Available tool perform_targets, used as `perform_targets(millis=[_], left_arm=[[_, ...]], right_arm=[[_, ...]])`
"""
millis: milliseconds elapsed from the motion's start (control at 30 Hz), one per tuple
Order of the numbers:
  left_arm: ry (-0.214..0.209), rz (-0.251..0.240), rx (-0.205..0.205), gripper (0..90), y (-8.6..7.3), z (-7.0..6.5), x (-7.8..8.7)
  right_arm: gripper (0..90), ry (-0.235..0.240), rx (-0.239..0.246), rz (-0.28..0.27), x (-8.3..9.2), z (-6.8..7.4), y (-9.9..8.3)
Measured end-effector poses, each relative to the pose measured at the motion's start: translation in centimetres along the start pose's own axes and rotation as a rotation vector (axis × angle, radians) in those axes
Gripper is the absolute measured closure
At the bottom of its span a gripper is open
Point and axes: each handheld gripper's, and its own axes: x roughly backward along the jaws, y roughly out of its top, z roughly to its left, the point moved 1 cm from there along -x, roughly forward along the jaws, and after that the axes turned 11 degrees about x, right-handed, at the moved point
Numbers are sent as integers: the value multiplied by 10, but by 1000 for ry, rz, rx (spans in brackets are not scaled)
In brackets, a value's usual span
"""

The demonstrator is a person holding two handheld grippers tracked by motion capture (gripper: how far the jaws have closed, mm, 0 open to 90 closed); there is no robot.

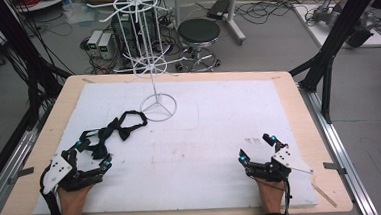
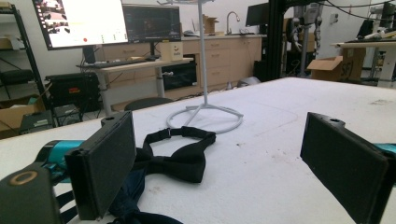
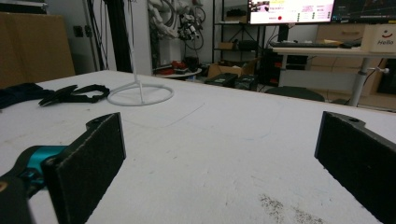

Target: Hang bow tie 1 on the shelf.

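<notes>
The left gripper (image 1: 92, 154) is wide open beside the black bow tie (image 2: 180, 156), maybe touching it. The right gripper (image 1: 255, 148), far from the bow tie, is wide open too.

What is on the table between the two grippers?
Nothing: between the left hand-held gripper and the right hand-held gripper there is bare white mat, seen in the high view.

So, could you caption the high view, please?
Open left gripper beside black bow ties; white wire stand behind.
</notes>
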Motion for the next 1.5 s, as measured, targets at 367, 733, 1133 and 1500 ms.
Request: perform_targets(millis=[367,733,1133,1500], left_arm=[[-8,11,4,108,0,0,-1],[15,92,-31,108,12,-1,-6],[34,268,-59,108,54,3,-19],[80,434,-74,109,68,6,-40]], right_arm=[[10,1,-4,-6,0,-1,0],[10,0,-6,-11,1,0,0],[10,0,-9,-10,1,0,0],[10,1,-10,-14,1,-1,0]])
